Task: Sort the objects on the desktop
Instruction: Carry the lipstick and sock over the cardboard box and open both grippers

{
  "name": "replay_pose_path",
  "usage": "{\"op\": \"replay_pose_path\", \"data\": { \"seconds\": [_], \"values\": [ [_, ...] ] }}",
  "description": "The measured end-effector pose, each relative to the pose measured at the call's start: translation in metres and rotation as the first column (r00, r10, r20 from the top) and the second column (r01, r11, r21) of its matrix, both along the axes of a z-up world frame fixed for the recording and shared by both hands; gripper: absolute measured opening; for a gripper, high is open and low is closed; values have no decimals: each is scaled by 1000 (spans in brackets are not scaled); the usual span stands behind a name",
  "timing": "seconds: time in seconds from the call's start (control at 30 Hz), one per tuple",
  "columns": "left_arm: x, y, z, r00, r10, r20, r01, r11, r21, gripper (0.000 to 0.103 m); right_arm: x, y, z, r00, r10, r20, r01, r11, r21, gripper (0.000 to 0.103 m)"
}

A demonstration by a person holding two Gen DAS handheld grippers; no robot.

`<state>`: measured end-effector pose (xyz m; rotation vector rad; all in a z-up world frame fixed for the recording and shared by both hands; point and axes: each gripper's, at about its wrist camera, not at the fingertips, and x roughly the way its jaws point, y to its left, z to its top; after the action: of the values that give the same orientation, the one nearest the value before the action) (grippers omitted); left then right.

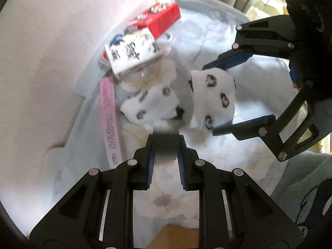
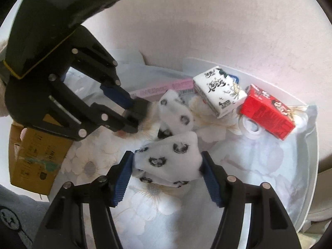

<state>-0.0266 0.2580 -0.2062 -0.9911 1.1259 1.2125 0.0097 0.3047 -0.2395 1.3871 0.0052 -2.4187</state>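
A white sock with black spots sits between the fingers of my right gripper, which is shut on it; it also shows in the left wrist view with that gripper around it. A second spotted sock lies just beyond it, also in the right wrist view. My left gripper is shut on a small dark grey block, seen in the right wrist view near the second sock.
A white tissue pack, a red carton, a pink strip and a tape roll lie on the floral cloth over a white round table. A brown cardboard box stands at its edge.
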Motion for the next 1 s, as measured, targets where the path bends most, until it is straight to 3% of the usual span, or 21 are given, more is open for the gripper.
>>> {"op": "replay_pose_path", "data": {
  "seconds": [0.23,0.43,0.67,0.87,1.0],
  "values": [
    [2,-15,48,994,99,39,-102,990,94,18,21,5,36,999,-40,-17,40,999,17,59],
    [-13,-42,72,985,157,65,-164,978,128,18,35,0,76,996,-63,-57,64,998,23,59],
    [-23,-75,106,966,241,95,-257,941,221,18,16,-44,112,994,-34,-101,38,998,43,59],
    [-42,-148,140,914,388,117,-405,862,304,18,17,-96,144,987,64,-147,-56,997,60,59],
    [-56,-209,156,854,507,119,-515,788,337,18,18,-145,154,975,159,-157,-155,987,41,59]
  ]
}}
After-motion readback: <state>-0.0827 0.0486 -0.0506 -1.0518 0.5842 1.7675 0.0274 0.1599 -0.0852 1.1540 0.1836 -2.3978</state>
